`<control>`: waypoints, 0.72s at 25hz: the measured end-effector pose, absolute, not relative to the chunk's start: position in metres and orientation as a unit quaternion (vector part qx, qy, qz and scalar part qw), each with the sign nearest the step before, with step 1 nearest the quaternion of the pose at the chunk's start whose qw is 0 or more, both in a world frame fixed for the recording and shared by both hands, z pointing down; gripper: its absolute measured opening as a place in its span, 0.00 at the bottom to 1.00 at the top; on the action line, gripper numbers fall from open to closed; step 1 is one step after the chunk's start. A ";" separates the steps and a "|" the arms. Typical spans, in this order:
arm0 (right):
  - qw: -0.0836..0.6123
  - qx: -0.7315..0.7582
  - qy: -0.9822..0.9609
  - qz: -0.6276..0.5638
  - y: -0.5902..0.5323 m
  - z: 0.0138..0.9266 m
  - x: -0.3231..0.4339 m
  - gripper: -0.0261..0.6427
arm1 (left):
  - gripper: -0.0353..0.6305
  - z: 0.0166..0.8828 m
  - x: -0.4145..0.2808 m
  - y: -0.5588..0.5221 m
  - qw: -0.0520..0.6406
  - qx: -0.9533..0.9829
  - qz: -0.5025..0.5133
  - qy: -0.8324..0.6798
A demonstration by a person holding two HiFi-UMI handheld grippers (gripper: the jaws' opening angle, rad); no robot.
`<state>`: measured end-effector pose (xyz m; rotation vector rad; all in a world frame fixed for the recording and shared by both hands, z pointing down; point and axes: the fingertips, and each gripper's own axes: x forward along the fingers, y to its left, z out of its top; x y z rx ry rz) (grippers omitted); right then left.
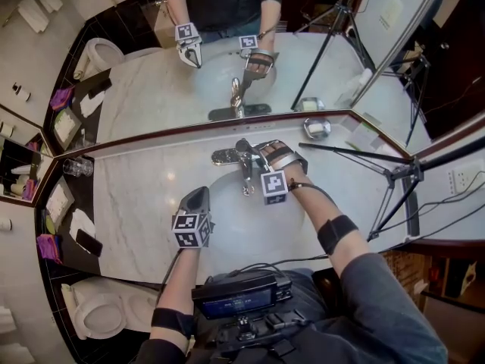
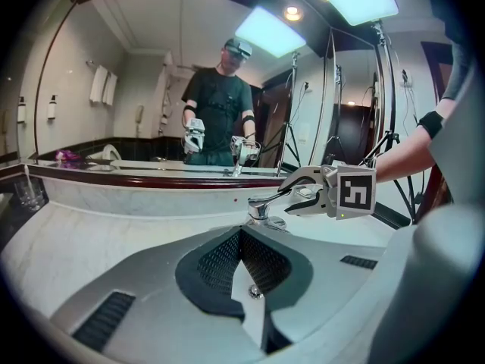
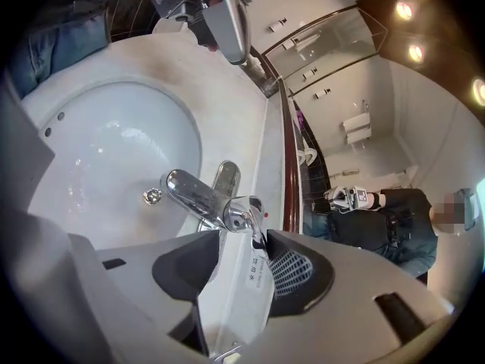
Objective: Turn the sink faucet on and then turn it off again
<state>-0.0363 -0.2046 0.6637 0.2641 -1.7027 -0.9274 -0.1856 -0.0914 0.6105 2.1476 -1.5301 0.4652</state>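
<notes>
The chrome faucet (image 1: 241,160) stands at the back of the white sink basin (image 1: 227,230), just below the mirror. My right gripper (image 1: 251,152) is at the faucet's top, open. In the right gripper view the faucet's flat lever handle (image 3: 258,275), with a small label on it, lies between the spread jaws of the right gripper (image 3: 241,243), and the spout (image 3: 193,194) juts over the basin (image 3: 91,158). I see no stream from the spout. My left gripper (image 1: 198,193) hovers shut and empty over the basin's left rim. From the left gripper (image 2: 244,237) I see the faucet (image 2: 261,203) ahead.
A glass tumbler (image 1: 76,167) stands on the marble counter at the far left, and a metal dish (image 1: 317,127) sits at the back right. A tripod (image 1: 394,177) stands to the right of the counter. A toilet (image 1: 98,309) is at the lower left.
</notes>
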 end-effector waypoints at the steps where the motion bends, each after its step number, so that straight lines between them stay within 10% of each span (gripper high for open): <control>1: 0.561 0.111 -0.717 -0.398 -0.204 0.664 -0.036 0.36 | 0.06 0.611 -0.185 -0.091 0.231 0.781 0.169 -0.556; 18: 0.570 0.140 -0.724 -0.362 -0.190 0.680 -0.025 0.33 | 0.06 0.610 -0.175 -0.094 0.230 0.786 0.166 -0.549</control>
